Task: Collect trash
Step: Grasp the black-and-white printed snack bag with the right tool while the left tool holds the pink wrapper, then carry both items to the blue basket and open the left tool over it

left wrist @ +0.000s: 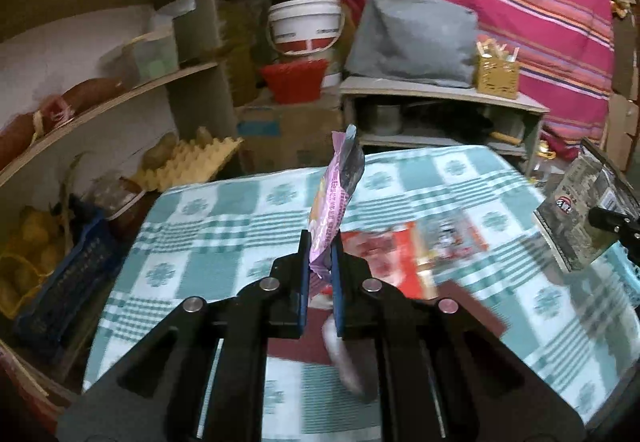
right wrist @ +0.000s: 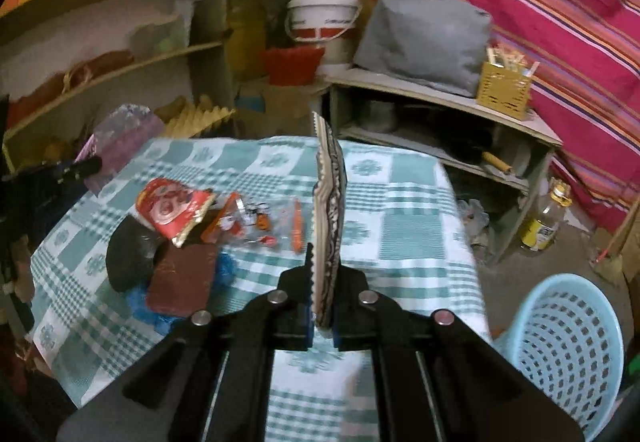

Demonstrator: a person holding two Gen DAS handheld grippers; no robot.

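No legible text on any wrapper.

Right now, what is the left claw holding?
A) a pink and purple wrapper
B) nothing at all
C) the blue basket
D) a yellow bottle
A: in the left wrist view the left claw is pinched shut on a pink and purple wrapper that sticks up above the checked tablecloth; the blue basket stands on the floor beside the table.
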